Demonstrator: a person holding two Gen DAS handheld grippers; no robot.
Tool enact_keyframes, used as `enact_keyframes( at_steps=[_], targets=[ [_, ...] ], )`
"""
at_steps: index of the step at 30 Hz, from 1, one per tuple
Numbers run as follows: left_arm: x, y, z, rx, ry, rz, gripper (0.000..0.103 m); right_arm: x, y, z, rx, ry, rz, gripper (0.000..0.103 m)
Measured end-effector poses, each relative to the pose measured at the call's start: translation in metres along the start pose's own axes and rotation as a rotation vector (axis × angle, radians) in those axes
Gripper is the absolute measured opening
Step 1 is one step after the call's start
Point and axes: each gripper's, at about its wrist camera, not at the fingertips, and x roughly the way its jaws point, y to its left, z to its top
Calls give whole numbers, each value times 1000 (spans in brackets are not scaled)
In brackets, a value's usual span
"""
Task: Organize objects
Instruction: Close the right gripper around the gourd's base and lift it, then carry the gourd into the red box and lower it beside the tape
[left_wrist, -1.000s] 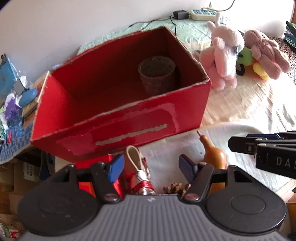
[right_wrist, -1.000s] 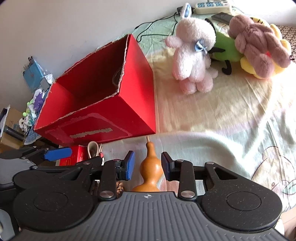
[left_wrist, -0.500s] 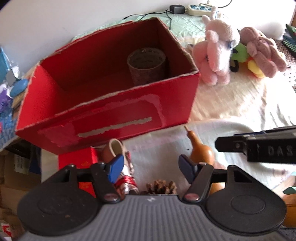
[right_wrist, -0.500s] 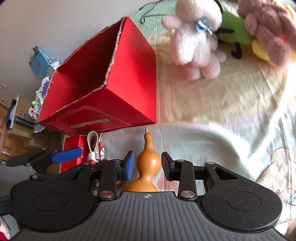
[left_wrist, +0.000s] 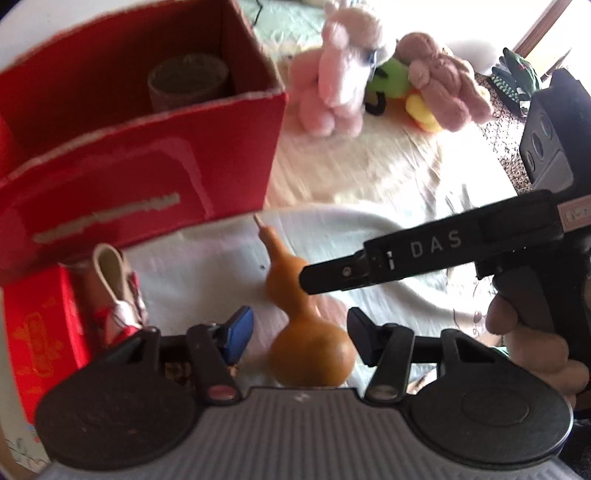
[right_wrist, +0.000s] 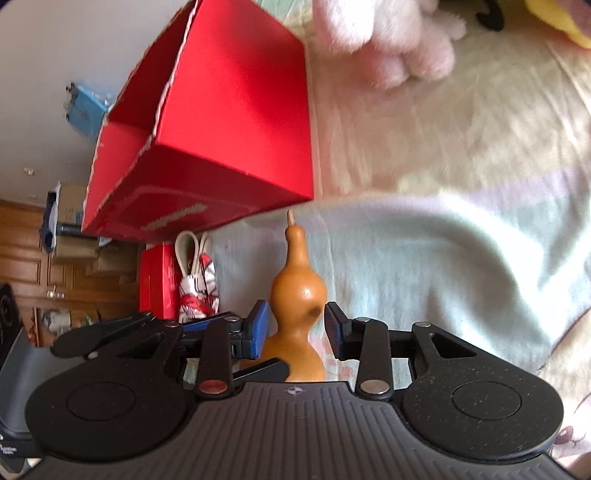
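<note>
From the left wrist, the left gripper (left_wrist: 300, 332) is spread wide, the orange gourd (left_wrist: 308, 339) standing between its fingers, untouched. From the right wrist, the right gripper (right_wrist: 294, 329) likewise brackets the gourd's (right_wrist: 295, 306) waist, parted, not grasping.

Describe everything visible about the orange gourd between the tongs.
The gourd is smooth, glossy orange-brown, hourglass-shaped: a round lower bulb, a smaller upper bulb and a thin pale stem tip. It has a small dark spot on the upper bulb. It stands upright on the pale blanket, in front of the red box. The right tongs straddle its waist, open, pads apparently not touching. The left tongs also flank its lower bulb, open.
</note>
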Motion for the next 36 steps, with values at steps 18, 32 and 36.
enact_keyframes(
  at_steps=[18, 32, 36],
  targets=[
    [34, -4, 5, -44, 87, -70, 50, -5, -13, -5, -24, 50, 35, 36],
    [-23, -52, 34, 169, -75, -163, 45, -89, 6, 0, 4, -187, 61, 36],
    [-54, -51, 50, 229, -164, -189, 45, -103, 38, 11, -33, -287, 69, 36]
  ],
)
